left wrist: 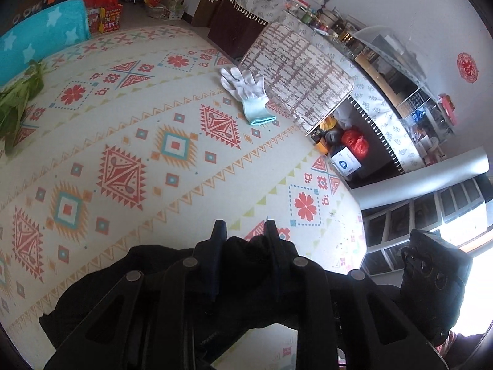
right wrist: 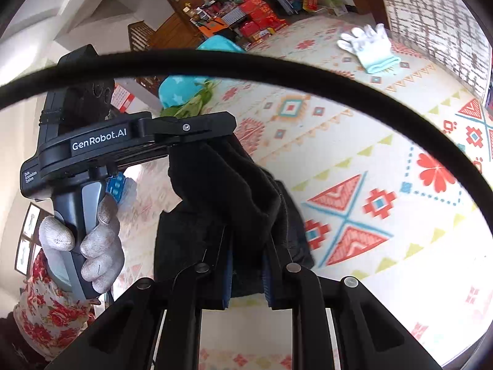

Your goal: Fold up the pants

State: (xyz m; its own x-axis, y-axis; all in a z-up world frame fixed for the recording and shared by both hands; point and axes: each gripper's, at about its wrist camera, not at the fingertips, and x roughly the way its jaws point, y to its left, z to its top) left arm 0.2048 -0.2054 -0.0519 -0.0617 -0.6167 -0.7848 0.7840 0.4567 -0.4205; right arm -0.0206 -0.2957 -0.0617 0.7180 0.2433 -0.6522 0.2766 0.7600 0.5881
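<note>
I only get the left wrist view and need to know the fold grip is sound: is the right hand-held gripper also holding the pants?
Observer: Yes, the right hand-held gripper is shut on the black pants.
Operator: Anything in its way?
Observer: A black cable arcs across its view.
Operator: How does my left look from there?
Observer: The left hand-held gripper is pinching the same bunch of cloth; a gloved hand holds its grip.

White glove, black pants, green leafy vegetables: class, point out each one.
white glove (left wrist: 243, 84), left wrist view, palm.
black pants (right wrist: 228, 191), right wrist view, bunched fabric.
green leafy vegetables (left wrist: 18, 98), left wrist view, leaves.
</note>
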